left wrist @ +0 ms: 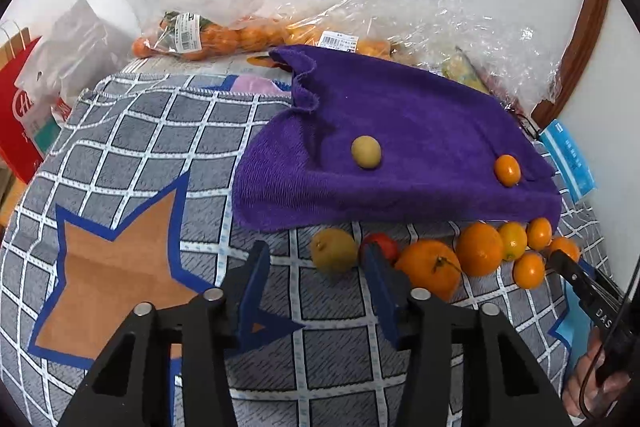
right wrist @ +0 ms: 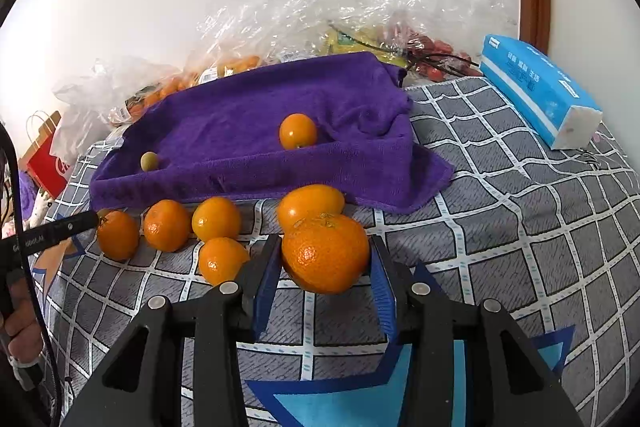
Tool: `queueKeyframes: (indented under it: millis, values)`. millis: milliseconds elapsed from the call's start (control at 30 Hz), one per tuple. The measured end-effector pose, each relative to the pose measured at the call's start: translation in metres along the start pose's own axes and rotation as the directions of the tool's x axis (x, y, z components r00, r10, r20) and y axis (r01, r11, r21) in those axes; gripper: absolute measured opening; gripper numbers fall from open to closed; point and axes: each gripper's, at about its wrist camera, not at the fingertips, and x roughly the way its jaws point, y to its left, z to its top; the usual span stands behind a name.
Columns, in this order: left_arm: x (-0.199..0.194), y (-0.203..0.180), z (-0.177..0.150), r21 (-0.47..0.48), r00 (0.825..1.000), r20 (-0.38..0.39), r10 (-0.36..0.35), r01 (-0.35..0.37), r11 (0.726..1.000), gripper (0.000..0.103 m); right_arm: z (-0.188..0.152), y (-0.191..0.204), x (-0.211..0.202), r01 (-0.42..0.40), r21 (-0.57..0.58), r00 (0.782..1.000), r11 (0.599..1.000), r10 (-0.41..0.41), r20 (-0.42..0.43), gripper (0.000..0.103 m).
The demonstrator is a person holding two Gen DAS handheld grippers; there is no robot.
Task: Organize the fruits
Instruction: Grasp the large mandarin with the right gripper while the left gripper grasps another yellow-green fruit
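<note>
We see the right tool (right wrist: 324,263) with its blue pads set on either side of a large orange (right wrist: 325,253); the left pad looks to touch it, the right pad sits at its edge, but we cannot tell if it is truly clamped or just framed. Just behind that fruit lies a second orange (right wrist: 310,201). To the tool's left sits a loose cluster of small oranges (right wrist: 216,227) on the grid-patterned cover (right wrist: 520,227). Beyond them, ahead of the tool, a purple towel (right wrist: 240,123) carries one small orange (right wrist: 298,131) and, further left, a yellow-green fruit (right wrist: 149,161). Far right of the tool lies a blue tissue pack (right wrist: 536,89); clear plastic bags (right wrist: 320,11) pile up at the back by the wall.

The left tool (left wrist: 316,263) has its fingers spread apart, nothing between them, over the cover (left wrist: 140,131). Just ahead, between its tips, is a yellow-green fruit (left wrist: 334,251); a red fruit (left wrist: 382,243) shows by the right finger. To its right is a big orange with a stem (left wrist: 434,267), then more oranges (left wrist: 480,247). Ahead is the towel (left wrist: 400,131) with its yellow-green fruit (left wrist: 366,151) and small orange (left wrist: 507,169). Far left stands a red paper bag (left wrist: 16,115).
</note>
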Motion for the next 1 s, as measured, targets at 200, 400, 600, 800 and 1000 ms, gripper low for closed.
queueKeyframes:
  millis: [200, 400, 600, 800, 1000]
  values:
    - [0.004, -0.007, 0.000, 0.025, 1.000, -0.004, -0.007, 0.007, 1.000, 0.028, -0.001, 0.000, 0.000, -0.003, -0.001, 1.000, 1.000, 0.003, -0.003, 0.043]
    - [0.014, -0.008, 0.000, 0.016, 0.999, -0.040, -0.015, 0.015, 1.000, 0.028, -0.001, -0.001, 0.002, -0.011, -0.002, 1.000, 1.000, 0.011, -0.009, 0.043]
    - [0.015, -0.005, 0.000, -0.001, 0.999, -0.016, -0.030, 0.030, 1.000, 0.027, -0.001, 0.001, 0.002, -0.017, -0.013, 1.000, 1.000, 0.017, -0.008, 0.043]
    - [0.018, -0.013, -0.006, 0.080, 0.998, -0.017, 0.064, -0.063, 0.995, 0.028, -0.001, 0.000, 0.001, -0.023, -0.008, 1.000, 1.000, 0.023, -0.007, 0.043]
    - [0.018, -0.010, -0.007, 0.066, 1.000, 0.014, 0.026, -0.027, 0.997, 0.026, -0.001, 0.001, -0.001, -0.033, -0.005, 0.999, 0.999, 0.033, 0.005, 0.043]
